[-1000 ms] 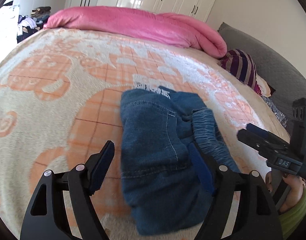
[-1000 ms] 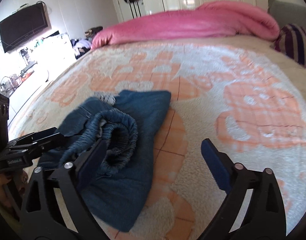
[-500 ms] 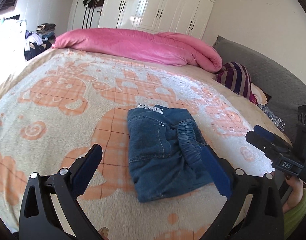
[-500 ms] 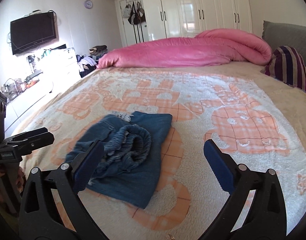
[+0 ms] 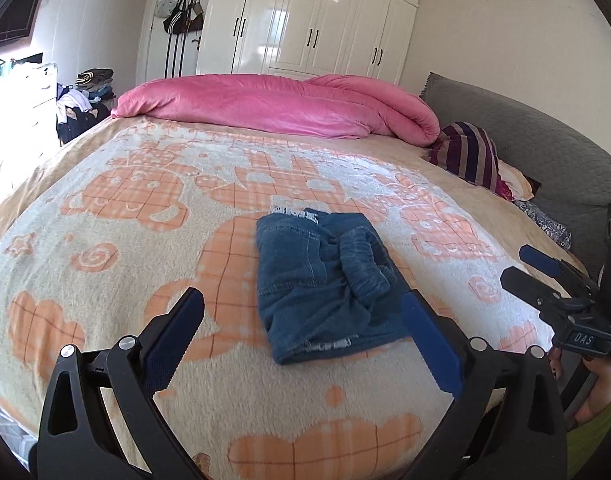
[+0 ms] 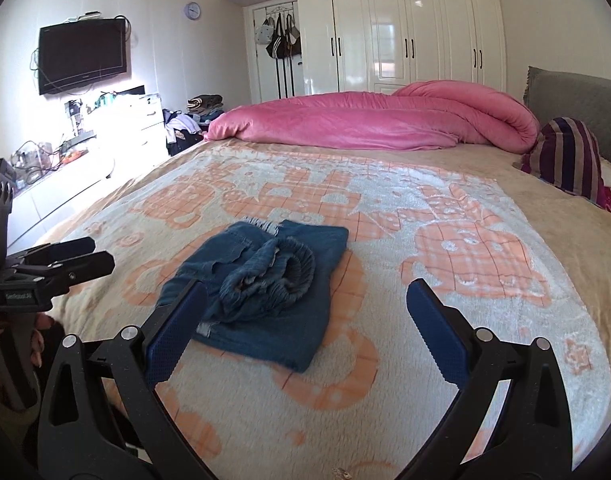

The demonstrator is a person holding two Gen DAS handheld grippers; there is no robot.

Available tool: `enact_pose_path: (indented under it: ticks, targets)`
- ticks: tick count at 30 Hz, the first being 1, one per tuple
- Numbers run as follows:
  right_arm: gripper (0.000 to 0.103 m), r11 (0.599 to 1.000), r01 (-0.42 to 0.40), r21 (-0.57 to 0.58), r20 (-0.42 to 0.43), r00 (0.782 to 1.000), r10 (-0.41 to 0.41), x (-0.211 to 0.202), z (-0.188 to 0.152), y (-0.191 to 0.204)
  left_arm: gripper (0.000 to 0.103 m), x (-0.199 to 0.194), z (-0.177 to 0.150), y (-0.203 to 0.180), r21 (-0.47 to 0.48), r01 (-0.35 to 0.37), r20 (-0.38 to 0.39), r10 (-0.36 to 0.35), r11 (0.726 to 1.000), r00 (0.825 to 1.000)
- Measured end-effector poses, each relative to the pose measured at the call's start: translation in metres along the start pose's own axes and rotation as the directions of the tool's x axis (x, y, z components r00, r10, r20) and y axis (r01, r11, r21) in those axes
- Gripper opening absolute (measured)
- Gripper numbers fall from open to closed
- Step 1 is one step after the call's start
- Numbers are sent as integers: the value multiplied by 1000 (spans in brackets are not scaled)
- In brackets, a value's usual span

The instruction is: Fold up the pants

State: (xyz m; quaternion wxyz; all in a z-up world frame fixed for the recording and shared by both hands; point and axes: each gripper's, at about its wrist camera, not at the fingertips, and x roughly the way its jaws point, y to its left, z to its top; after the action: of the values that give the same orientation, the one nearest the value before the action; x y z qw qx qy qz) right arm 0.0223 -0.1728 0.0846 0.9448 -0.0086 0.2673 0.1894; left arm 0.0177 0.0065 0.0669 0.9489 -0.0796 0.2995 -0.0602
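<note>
The blue denim pants (image 5: 325, 280) lie folded into a small bundle on the orange-and-cream blanket (image 5: 125, 240), with the elastic waistband bunched on top; they also show in the right wrist view (image 6: 265, 292). My left gripper (image 5: 305, 328) is open and empty, held back above the near edge of the bundle. My right gripper (image 6: 305, 316) is open and empty, also held back from the pants. The right gripper shows at the right edge of the left wrist view (image 5: 545, 276), and the left gripper shows at the left edge of the right wrist view (image 6: 65, 260).
A rolled pink duvet (image 5: 281, 108) lies across the far end of the bed. A striped pillow (image 5: 469, 152) and a grey headboard (image 5: 545, 152) are at the right. White wardrobes (image 6: 405, 32) stand behind; a TV (image 6: 83, 56) and a cluttered dresser (image 6: 105, 132) are on the left.
Both grippers have pulled back and up away from the pants, so the bundle looks smaller and farther. The pants lie still on the blanket.
</note>
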Motion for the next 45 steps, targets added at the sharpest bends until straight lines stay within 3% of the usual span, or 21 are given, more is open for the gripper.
enact_pose_path:
  ticks: [8,30,45]
  targets:
    - [94,1000,27,-5,-44,999,-27,-5,-26,7,99,0,-27,-12,39,-23,-44,24,999,999]
    - [94,999,50,-12,-76,996,-51,-3,-55,9,99,5,-68,0,-20,-52,-81,50,998,995]
    - [94,998,39,49,-241,970,-26,42,-87,0,99,38,-83,5,-35,-51,-196,43,998,980]
